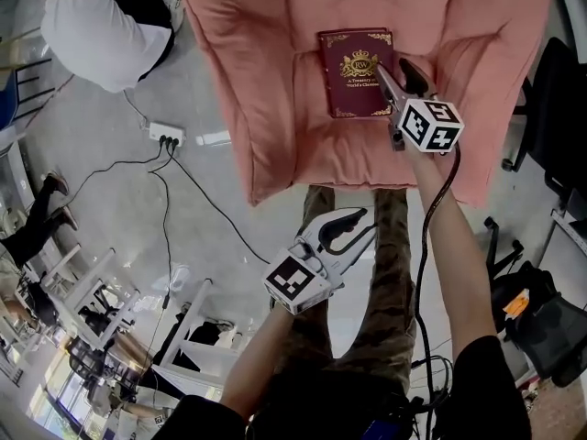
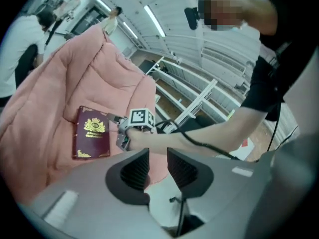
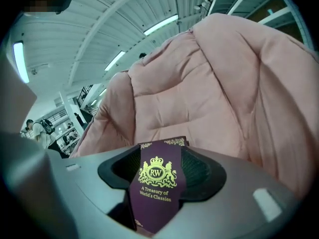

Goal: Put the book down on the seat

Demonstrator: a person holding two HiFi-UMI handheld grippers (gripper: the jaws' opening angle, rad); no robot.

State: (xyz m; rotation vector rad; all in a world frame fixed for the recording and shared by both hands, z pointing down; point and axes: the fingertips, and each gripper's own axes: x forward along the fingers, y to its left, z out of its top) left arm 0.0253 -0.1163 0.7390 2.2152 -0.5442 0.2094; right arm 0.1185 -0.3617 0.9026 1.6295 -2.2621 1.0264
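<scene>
Left tongs hang shut — right tongs astride book on seat.

Bright ceiling striplights, soft shadows, fisheye warp, dark corners

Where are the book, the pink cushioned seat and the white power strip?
book (image 1: 359,66), head view, gold crest on its cover.
pink cushioned seat (image 1: 261,81), head view, bare left side cushion.
white power strip (image 1: 166,134), head view, middle of its casing.
</scene>
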